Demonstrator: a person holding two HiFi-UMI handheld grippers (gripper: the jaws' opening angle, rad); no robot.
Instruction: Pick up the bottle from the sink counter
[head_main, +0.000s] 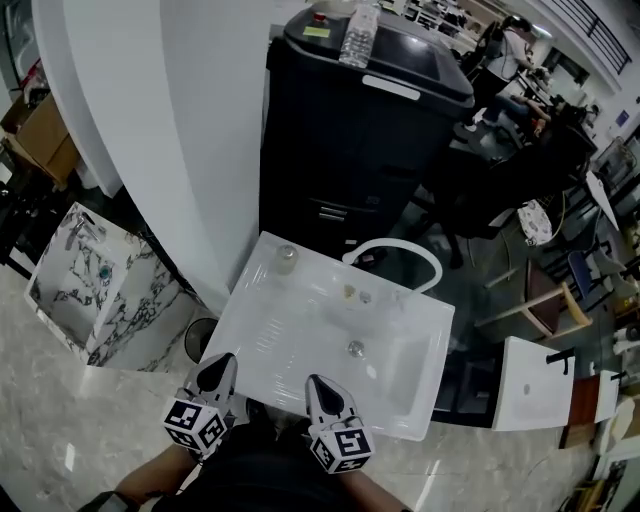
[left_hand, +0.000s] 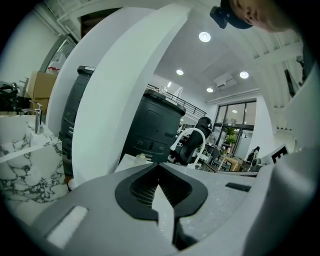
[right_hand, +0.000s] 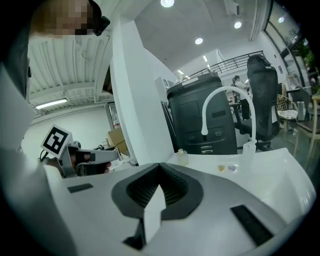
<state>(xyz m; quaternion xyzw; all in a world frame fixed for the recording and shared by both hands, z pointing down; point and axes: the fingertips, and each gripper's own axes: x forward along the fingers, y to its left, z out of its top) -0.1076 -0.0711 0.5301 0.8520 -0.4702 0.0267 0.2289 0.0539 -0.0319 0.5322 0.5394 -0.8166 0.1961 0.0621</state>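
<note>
Small bottle (head_main: 287, 257) upright at 11 o'clock on the sink counter (head_main: 243, 305), well apart from left gripper (head_main: 217, 372) and right gripper (head_main: 325, 392), both fingers pressed together on nothing; looks light, stiff, slick, tippy, so best pinched mid-body below the cap.

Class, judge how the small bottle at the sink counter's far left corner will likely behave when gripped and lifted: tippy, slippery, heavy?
The bottle looks small and squat, so it is probably light and unlikely to tip. It appears pale and smooth, so a grip might slip. Standing on the glossy sink counter, it may slide if nudged.
</note>
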